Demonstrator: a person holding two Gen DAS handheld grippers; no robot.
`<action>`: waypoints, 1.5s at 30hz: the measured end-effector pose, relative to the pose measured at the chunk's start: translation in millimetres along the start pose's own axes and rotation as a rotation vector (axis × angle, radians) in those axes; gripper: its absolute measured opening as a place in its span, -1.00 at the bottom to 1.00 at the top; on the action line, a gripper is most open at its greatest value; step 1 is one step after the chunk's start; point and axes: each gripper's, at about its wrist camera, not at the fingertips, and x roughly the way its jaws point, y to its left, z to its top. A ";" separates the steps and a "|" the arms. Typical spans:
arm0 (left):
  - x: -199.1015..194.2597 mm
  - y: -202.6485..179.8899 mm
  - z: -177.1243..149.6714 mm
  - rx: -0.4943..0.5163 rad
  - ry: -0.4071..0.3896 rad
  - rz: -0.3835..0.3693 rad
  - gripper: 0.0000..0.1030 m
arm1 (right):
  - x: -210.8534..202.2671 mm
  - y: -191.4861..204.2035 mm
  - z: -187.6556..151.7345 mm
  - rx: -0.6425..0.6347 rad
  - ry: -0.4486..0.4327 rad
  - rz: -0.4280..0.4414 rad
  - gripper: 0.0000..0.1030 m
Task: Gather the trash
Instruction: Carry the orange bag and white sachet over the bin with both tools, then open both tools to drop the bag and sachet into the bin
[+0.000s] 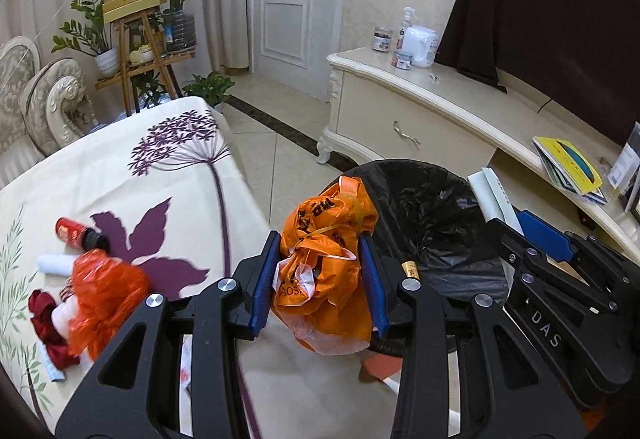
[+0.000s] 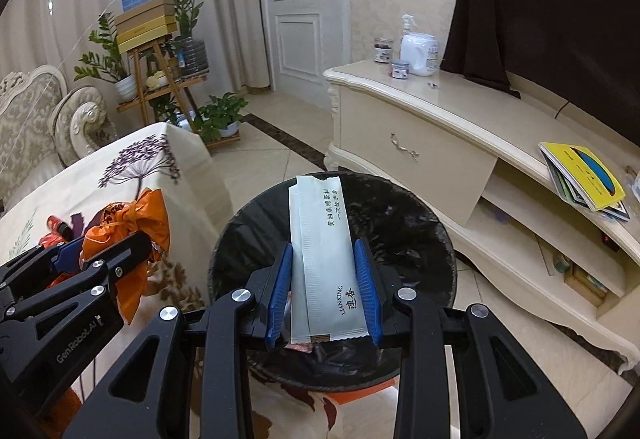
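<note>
Two grippers, both loaded up right now. My left gripper [image 1: 325, 273] has its blue pads clamped on a crumpled orange plastic bag [image 1: 326, 259], holding it in the air just at the near rim of the trash bin [image 1: 434, 215], between the bin and the table. My right gripper [image 2: 324, 273] is pinching a long pale sachet [image 2: 320, 239] with green and black print, and that one hangs over the mouth of the bin with its black liner. Still lying on the flowered tablecloth [image 1: 160, 167]: a small red bottle [image 1: 80, 235], a white tube [image 1: 56, 264], a crinkly red wrapper [image 1: 106, 293] and some dark red cloth [image 1: 46, 323], all bunched together near the left edge.
</note>
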 end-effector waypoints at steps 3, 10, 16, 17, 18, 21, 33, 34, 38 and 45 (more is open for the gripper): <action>5.8 -4.5 3.2 0.009 0.003 0.000 -0.26 | 3.4 -3.4 1.0 0.006 0.002 -0.005 -0.36; 18.2 -15.2 10.4 0.022 0.016 0.002 -0.26 | 14.7 -13.0 5.8 0.025 0.007 -0.015 -0.36; 25.6 -24.9 16.5 0.036 0.011 0.006 -0.26 | 22.8 -19.1 9.5 0.033 0.008 -0.030 -0.36; 27.2 -26.2 17.5 0.037 0.013 0.005 -0.26 | 24.3 -20.6 10.3 0.036 0.008 -0.033 -0.36; 28.7 -27.3 18.8 0.039 0.014 0.005 -0.26 | 25.2 -21.8 11.0 0.038 0.009 -0.035 -0.36; 33.0 -30.1 19.6 0.050 0.023 0.008 -0.24 | 29.2 -25.1 11.8 0.046 0.013 -0.038 -0.32; 33.6 -28.8 19.8 0.034 0.015 0.021 0.30 | 31.5 -31.0 8.7 0.074 0.022 -0.052 -0.15; 32.4 -28.2 20.0 0.031 0.013 0.024 0.34 | 30.6 -30.4 8.3 0.073 0.021 -0.053 -0.15; 25.2 -24.2 21.2 0.016 0.007 0.018 0.38 | 27.4 -29.1 7.5 0.071 0.020 -0.050 -0.11; 8.7 -10.2 15.3 -0.001 -0.004 0.039 0.45 | 21.0 -16.7 3.9 0.054 0.026 -0.035 -0.01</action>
